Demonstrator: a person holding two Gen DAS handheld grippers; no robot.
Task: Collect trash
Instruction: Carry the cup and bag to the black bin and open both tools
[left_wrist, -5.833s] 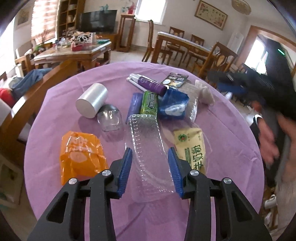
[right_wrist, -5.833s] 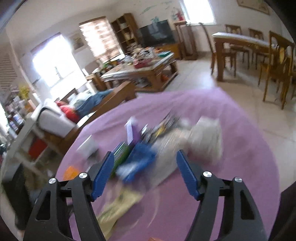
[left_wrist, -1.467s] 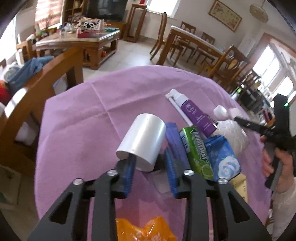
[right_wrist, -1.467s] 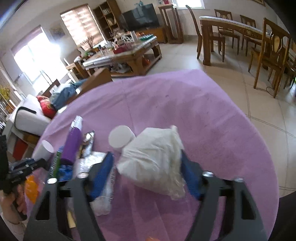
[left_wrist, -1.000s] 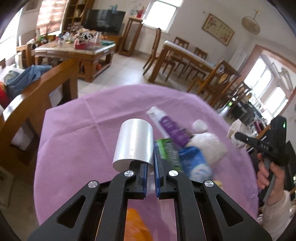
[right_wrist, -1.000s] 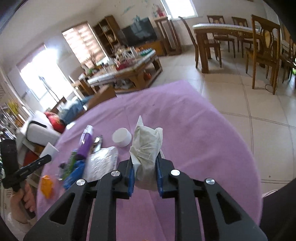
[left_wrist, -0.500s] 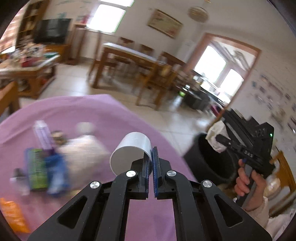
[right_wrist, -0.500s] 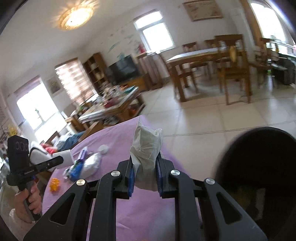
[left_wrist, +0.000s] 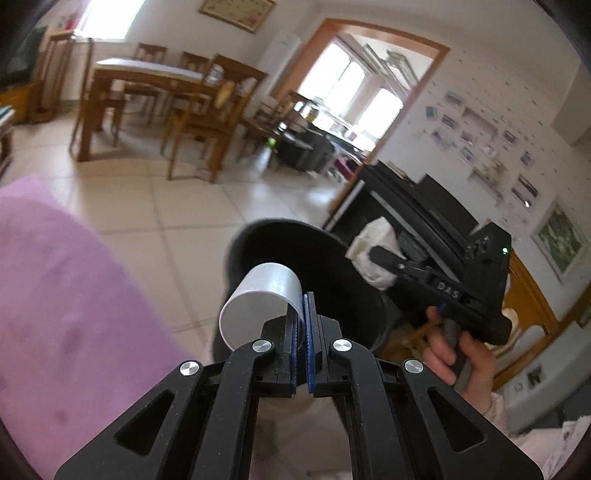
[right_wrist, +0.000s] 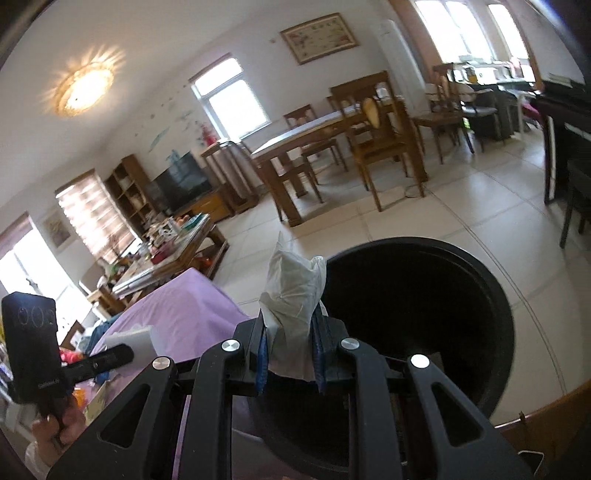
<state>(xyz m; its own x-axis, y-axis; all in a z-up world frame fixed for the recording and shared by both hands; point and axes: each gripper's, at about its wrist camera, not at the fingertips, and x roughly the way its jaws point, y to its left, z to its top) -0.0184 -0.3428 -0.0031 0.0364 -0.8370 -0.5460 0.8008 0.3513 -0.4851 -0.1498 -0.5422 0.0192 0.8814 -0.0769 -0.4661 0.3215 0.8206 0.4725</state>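
Observation:
My left gripper is shut on the rim of a white paper cup, which hangs in front of the black trash bin. In the right wrist view my right gripper is shut on a crumpled white tissue at the near rim of the same bin, whose dark inside lies open just ahead. The other gripper shows in each view: the right one with its tissue over the bin's far side, the left one with the cup at lower left.
The purple-clothed table lies at left, with leftover trash on it. A dark cabinet stands behind the bin. A dining table with wooden chairs is further off across the tiled floor.
Both grippers have swung away from the purple table to the black bin, carrying the cup and the tissue. The bin now fills the right wrist view.

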